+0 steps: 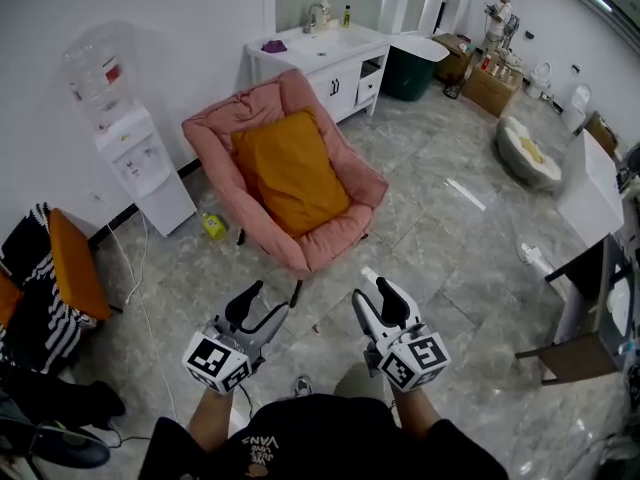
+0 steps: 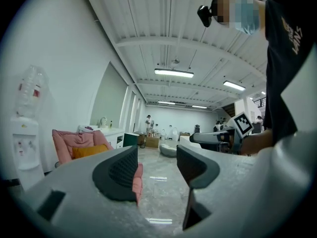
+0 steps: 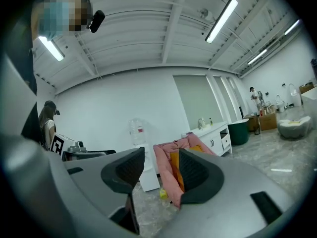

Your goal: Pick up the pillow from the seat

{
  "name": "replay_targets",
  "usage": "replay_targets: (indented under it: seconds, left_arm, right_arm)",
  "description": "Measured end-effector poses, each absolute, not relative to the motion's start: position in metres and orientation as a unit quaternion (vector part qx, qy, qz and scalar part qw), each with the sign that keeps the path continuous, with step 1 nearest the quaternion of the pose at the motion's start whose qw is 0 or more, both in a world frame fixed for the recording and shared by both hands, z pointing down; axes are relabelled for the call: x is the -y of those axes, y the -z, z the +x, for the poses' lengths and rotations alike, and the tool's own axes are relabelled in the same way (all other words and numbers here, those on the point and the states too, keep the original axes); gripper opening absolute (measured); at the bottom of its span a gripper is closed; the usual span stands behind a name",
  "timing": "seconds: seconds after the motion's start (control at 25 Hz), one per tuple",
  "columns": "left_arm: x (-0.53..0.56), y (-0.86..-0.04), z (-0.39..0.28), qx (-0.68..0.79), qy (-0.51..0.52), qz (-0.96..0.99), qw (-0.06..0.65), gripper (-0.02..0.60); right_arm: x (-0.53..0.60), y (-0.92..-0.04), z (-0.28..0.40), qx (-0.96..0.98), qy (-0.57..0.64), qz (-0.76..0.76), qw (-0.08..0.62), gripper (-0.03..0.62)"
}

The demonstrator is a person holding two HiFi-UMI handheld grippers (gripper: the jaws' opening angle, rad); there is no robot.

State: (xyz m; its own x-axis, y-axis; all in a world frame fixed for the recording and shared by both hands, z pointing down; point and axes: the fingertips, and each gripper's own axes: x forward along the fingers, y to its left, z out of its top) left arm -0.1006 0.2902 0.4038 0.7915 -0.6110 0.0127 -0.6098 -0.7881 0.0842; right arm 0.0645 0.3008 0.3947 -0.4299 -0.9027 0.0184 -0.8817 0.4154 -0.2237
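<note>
Clearly the pillow (image 1: 293,173) is still out of reach: it lies ahead of both grippers, well apart from them, with bare floor (image 1: 440,228) between. It is orange and rests in the pink chair (image 1: 212,128), its upper part leaning on the backrest and its lower end on the seat. In the head view its long axis runs from the chair's back, up and left, down to the seat's front edge, nearer the person.

Neither hand is plainly the nearer. The left gripper (image 1: 262,306) and the right gripper (image 1: 378,293) are held side by side, low and close to the body, and the chair's front sits just beyond and between them.

Direction differs, though. In the right gripper view the pillow (image 3: 174,171) shows in the gap between the fingers, so the right gripper (image 3: 161,165) points at it. In the left gripper view the pillow (image 2: 89,151) lies off to the left of the fingers, and the left gripper (image 2: 156,165) aims past the chair at open floor.

Both pairs of fingers stand wide apart and hold nothing.
</note>
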Motion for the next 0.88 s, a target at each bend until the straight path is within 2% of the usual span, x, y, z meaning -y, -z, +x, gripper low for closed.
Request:
replay_targets:
  seconds: [0.4,0.88]
  left_arm:
    - [-0.246,-0.416,-0.075,0.339,-0.003,0.939,0.060,0.241]
    - [-0.153,-0.407,-0.013,0.410,-0.004,0.910,0.065,0.239]
  right_arm:
    - [-0.251,-0.408,0.094,-0.842,0.116,-0.524,0.046,0.212]
    - [-0.141,-0.410,0.167,-0.866,0.142,-0.478,0.030,0.212]
